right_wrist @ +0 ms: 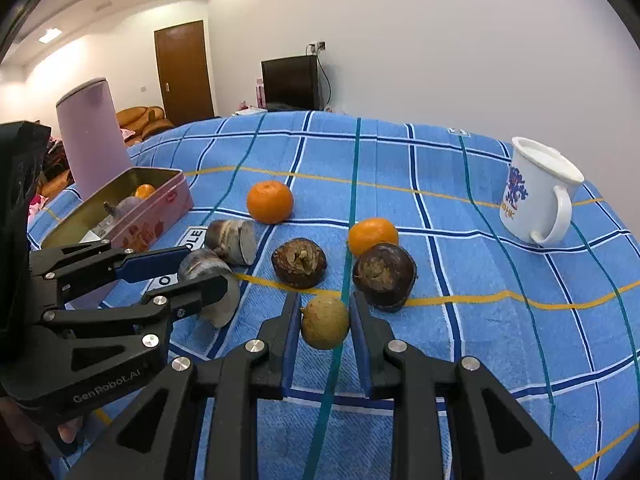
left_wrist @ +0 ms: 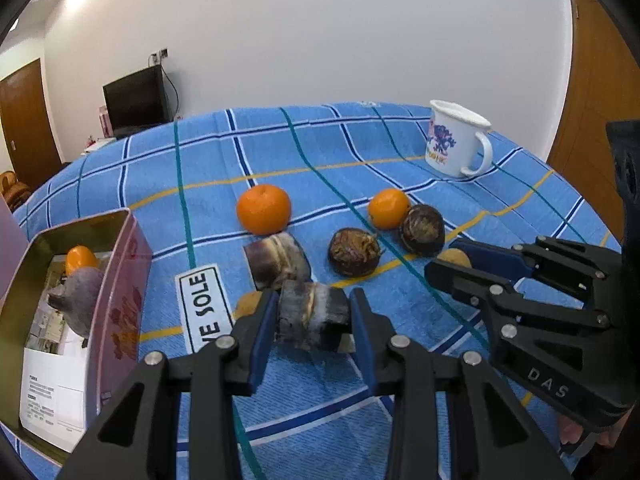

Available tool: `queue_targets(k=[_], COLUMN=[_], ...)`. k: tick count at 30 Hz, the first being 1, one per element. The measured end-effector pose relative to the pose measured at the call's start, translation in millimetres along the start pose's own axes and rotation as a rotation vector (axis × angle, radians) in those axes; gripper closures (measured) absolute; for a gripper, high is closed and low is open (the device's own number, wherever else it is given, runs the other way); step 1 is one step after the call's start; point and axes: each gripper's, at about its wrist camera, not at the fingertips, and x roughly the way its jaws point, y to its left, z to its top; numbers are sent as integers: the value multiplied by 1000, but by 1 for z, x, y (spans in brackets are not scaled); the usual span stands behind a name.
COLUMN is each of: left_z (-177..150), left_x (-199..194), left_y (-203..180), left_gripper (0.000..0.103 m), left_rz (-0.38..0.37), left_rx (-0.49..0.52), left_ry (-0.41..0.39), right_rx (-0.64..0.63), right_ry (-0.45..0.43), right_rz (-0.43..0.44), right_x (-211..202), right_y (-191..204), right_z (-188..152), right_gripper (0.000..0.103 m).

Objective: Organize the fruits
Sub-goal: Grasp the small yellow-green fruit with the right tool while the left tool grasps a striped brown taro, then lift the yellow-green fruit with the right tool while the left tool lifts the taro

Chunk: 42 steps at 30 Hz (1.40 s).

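Observation:
My left gripper [left_wrist: 312, 316] is shut on a grey-brown cut chunk [left_wrist: 310, 314], also seen in the right wrist view [right_wrist: 208, 280]. My right gripper [right_wrist: 325, 322] is shut on a small yellow-brown round fruit [right_wrist: 325, 322], which shows in the left wrist view [left_wrist: 454, 258]. A second cut chunk [left_wrist: 276, 260], two oranges [left_wrist: 264, 208] [left_wrist: 388, 208] and two dark brown round fruits [left_wrist: 354, 252] [left_wrist: 422, 230] lie on the blue cloth. An open pink tin [left_wrist: 116, 280] at the left holds an orange [left_wrist: 80, 258] and a purple fruit [left_wrist: 80, 296].
A white mug [left_wrist: 456, 138] stands at the back right of the blue checked cloth [left_wrist: 320, 152]. A pink cylinder [right_wrist: 90, 136] stands behind the tin. A small tan fruit [left_wrist: 248, 302] lies by a white label on the cloth [left_wrist: 204, 308].

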Motion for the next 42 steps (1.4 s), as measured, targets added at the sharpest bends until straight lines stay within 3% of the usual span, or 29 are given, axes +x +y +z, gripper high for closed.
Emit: queue_targets(k=[19,42], left_z=[-4,-9], left_x=[-16,-40], left_y=[4,-1], left_gripper=[66,66], left_rz=[-21,38], left_rx=[-24,-3], left_ry=[-72,-197], right_rx=[-15,-22], right_ry=[-72,-165], right_rz=[22,57], right_x=[-14,-31], right_y=[3,4], right_z=[-1,-3], right_gripper=[77,77])
